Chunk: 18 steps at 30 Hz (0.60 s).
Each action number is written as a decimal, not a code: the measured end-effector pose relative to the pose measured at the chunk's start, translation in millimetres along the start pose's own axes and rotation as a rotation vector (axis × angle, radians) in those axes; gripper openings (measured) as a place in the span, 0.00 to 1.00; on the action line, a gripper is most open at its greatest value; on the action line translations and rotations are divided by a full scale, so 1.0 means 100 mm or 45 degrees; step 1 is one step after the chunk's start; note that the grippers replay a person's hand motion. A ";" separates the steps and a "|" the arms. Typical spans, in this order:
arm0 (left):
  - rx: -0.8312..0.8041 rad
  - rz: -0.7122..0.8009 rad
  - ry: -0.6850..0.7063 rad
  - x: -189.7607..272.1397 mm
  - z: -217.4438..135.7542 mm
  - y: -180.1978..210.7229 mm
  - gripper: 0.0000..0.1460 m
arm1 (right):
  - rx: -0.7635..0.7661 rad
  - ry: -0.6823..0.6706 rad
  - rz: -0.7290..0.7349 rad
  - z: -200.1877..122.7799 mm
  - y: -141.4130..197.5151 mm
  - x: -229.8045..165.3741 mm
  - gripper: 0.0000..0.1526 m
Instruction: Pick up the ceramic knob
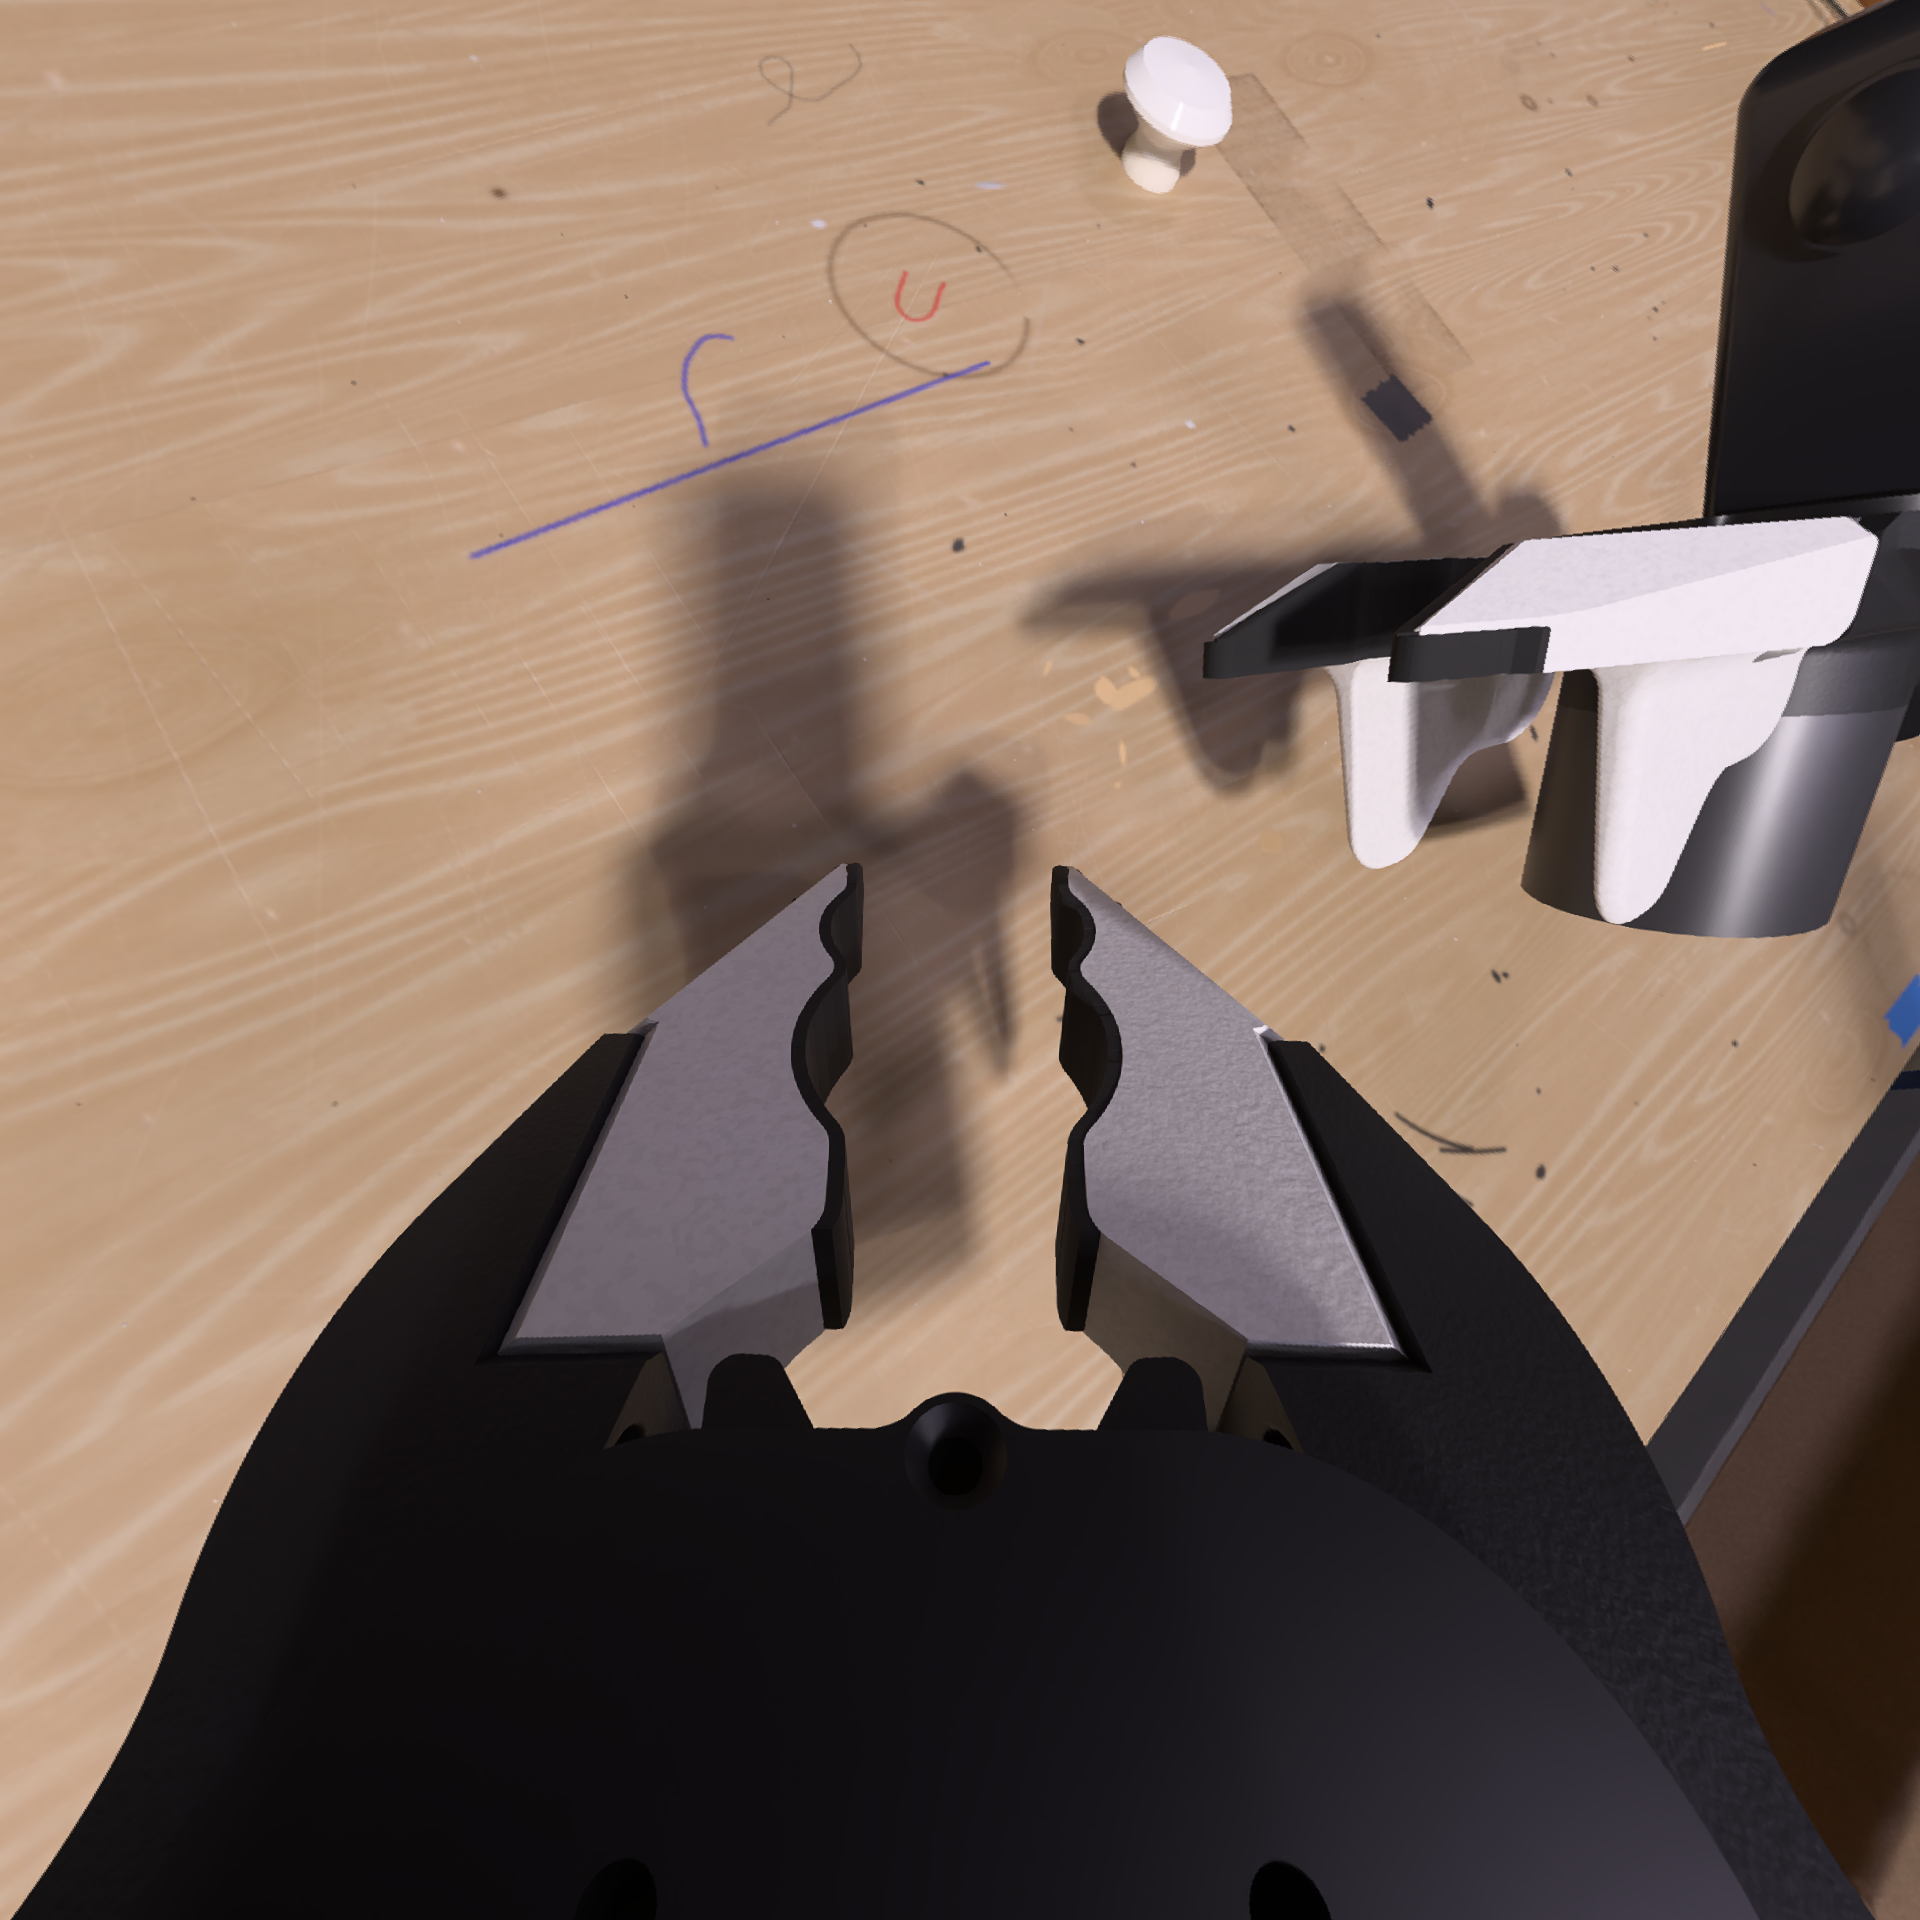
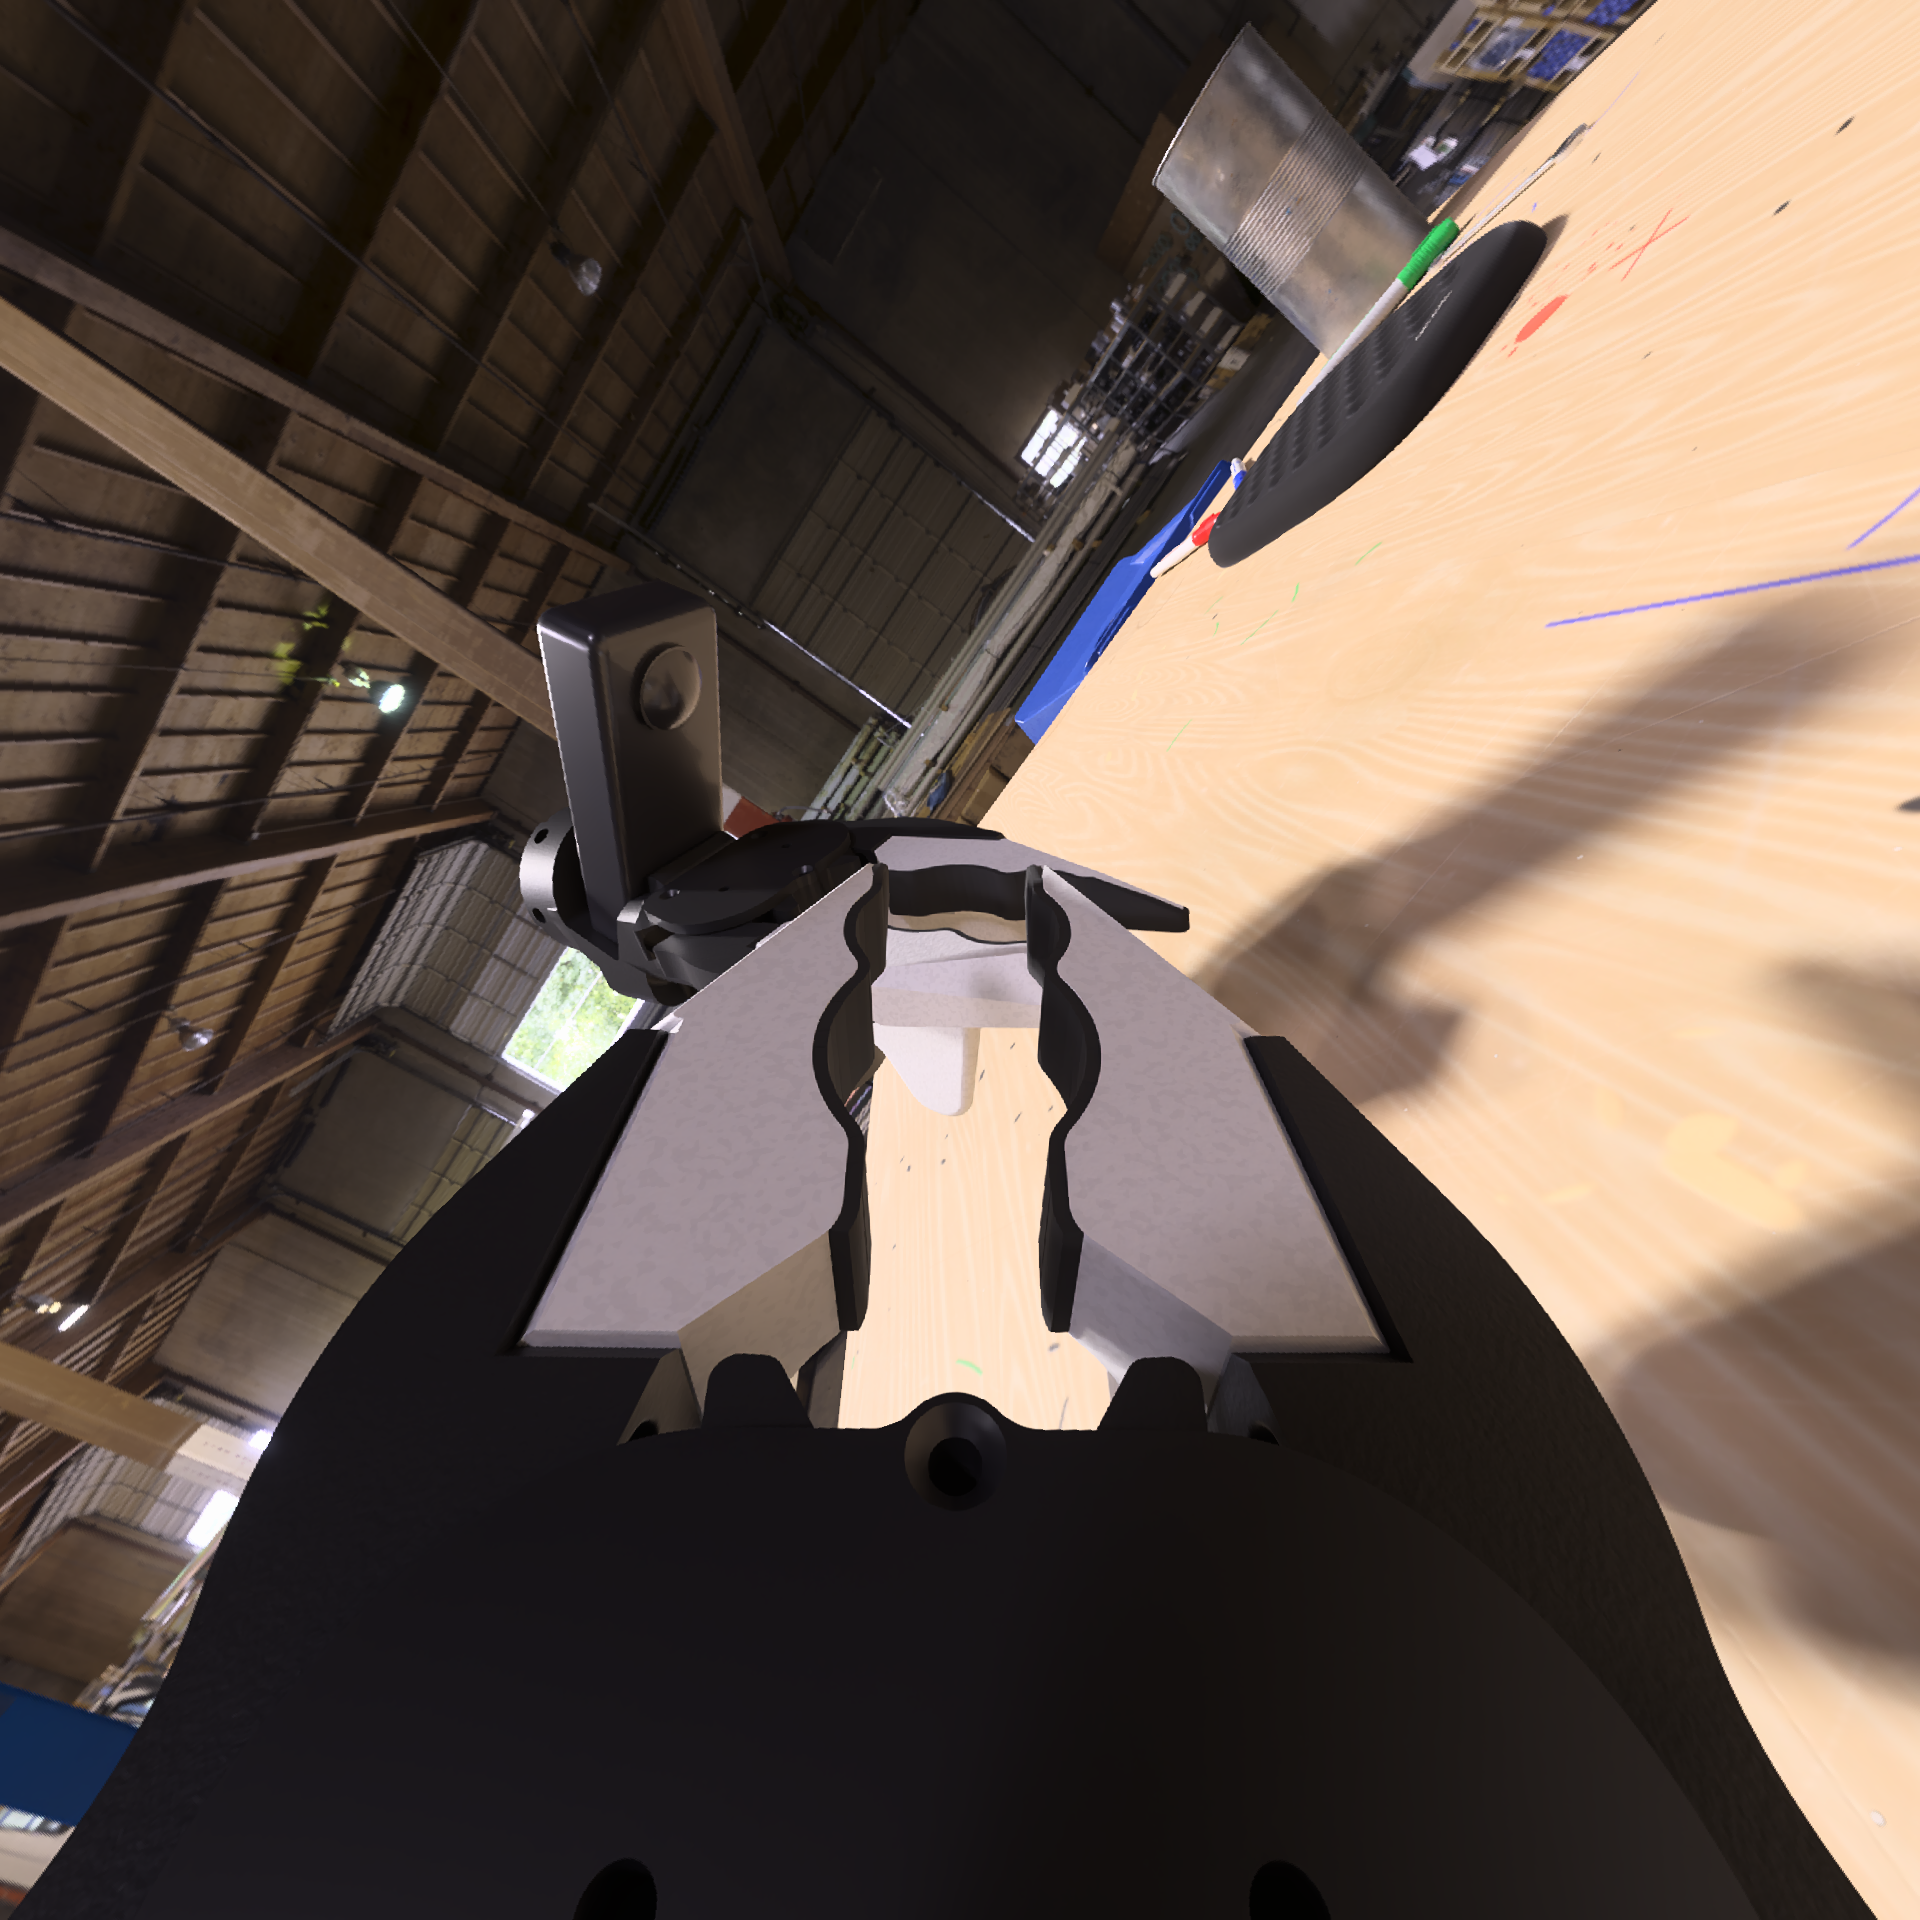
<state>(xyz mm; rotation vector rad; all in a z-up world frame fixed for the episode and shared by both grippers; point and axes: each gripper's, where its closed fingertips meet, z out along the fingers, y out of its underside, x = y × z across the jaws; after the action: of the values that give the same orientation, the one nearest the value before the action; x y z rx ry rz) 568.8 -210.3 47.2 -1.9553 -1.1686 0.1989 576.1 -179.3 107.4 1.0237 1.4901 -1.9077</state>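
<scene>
The white ceramic knob (image 1: 1174, 104) lies tilted on the wooden table (image 1: 312, 727) at the far top of the left wrist view, its round head up and its stem down. My left gripper (image 1: 956, 883) is open and empty, well short of the knob. My right gripper (image 1: 1507, 831) hangs at the right, fingers pointing down at the table, away from the knob. In the right wrist view my right gripper (image 2: 956, 883) is open and empty, with a white finger (image 2: 940, 1060) of the left gripper just beyond its tips. The knob does not show there.
Pen marks (image 1: 727, 447) cross the table between my left gripper and the knob. The table edge (image 1: 1787, 1330) runs along the right. Far off stand a metal cylinder (image 2: 1288, 197), a black round disc (image 2: 1382, 395) with a green-capped marker (image 2: 1392, 281) on it, and a blue flat object (image 2: 1122, 603).
</scene>
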 end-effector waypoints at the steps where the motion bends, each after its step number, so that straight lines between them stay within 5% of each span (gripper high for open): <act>1: 0.002 0.008 -0.002 0.00 0.00 -0.01 0.25 | 0.000 -0.002 0.001 0.00 0.00 0.00 0.17; 18: 0.045 -0.029 -0.029 -0.14 -0.12 0.04 0.25 | -0.029 -0.012 0.018 0.04 0.07 0.00 0.17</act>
<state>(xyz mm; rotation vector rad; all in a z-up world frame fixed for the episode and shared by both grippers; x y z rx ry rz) 569.5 -228.8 48.7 -1.9127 -1.1938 0.2295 580.2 -185.0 104.3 1.0107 1.4921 -1.8795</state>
